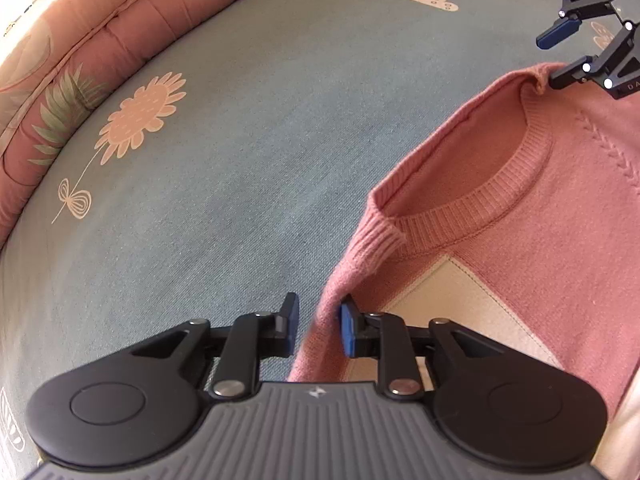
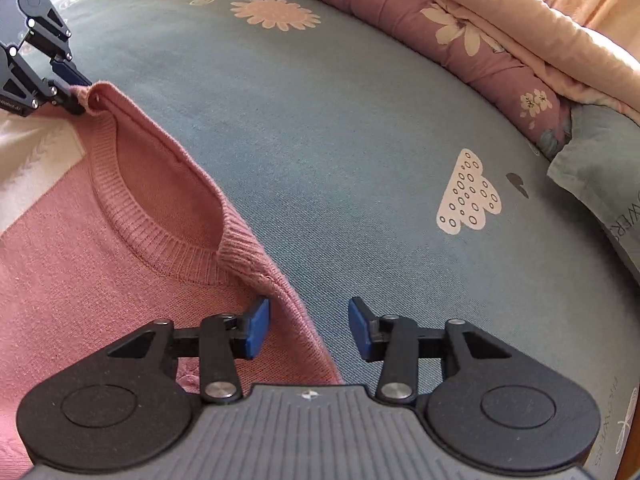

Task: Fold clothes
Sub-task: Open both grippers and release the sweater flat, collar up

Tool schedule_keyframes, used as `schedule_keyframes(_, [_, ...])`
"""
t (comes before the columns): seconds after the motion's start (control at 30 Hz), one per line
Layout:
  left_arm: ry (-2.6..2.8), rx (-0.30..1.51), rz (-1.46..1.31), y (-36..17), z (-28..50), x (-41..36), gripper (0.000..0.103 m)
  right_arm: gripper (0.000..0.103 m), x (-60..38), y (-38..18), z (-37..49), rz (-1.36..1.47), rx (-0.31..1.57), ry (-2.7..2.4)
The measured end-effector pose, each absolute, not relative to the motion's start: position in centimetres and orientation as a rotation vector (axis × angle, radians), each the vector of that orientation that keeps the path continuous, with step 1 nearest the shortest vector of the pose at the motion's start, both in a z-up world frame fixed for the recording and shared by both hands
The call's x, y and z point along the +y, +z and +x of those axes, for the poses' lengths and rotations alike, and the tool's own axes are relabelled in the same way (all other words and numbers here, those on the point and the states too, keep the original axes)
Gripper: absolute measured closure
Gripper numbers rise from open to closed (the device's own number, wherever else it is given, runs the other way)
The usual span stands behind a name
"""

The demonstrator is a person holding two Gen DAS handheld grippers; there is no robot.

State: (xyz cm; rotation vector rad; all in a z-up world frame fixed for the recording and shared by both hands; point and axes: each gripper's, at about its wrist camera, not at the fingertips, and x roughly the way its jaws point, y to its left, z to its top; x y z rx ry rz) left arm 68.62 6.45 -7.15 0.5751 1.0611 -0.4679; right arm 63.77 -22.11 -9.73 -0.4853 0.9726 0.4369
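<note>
A pink knit sweater [image 1: 540,220] with a ribbed round collar [image 1: 480,202] and a cream patch lies flat on the blue-grey bedsheet [image 1: 240,160]. My left gripper [image 1: 320,330] is open at one shoulder. The sweater's edge runs between its blue pads and only brushes the right one. In the right wrist view, my right gripper [image 2: 308,332] is open wider at the other shoulder of the sweater [image 2: 80,260], whose hem crosses the gap near the left pad. Each camera also catches the other gripper by the far shoulder: right gripper [image 1: 556,58], left gripper [image 2: 74,86].
A rolled pink floral quilt [image 2: 480,52] borders the sheet [image 2: 340,140] along the far side, with a peach blanket [image 2: 540,20] behind it. A grey-green pillow [image 2: 600,176] lies at the right. The quilt [image 1: 60,92] also curves along the left of the left wrist view.
</note>
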Motion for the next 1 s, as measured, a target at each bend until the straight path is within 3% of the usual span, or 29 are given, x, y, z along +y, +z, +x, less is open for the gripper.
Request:
schedule_keyframes(0.27, [-0.371, 1.082, 0.428, -3.7, 62.8, 14.0, 0.069, 0.045, -24.1, -6.6, 59.2, -0.29, 0.963, 0.408])
schedule_keyframes(0.57, [-0.326, 1.202, 0.563, -7.2, 58.6, 18.9, 0.069, 0.044, -21.9, -6.8, 55.1, -0.284, 0.995, 0.455])
schedule_keyframes(0.87, [-0.328, 1.268, 0.369, -8.5, 58.4, 21.9, 0.067, 0.044, -19.9, -6.4, 54.5, -0.294, 1.003, 0.474])
schedule_keyframes(0.97, [-0.363, 1.299, 0.377, -8.3, 58.7, 21.4, 0.084, 0.044, -19.0, -6.3, 54.3, -0.298, 1.002, 0.489])
schedule_keyframes(1.0, [-0.364, 1.298, 0.396, -8.3, 58.6, 21.1, 0.096, 0.044, -18.6, -6.2, 54.2, -0.298, 1.001, 0.498])
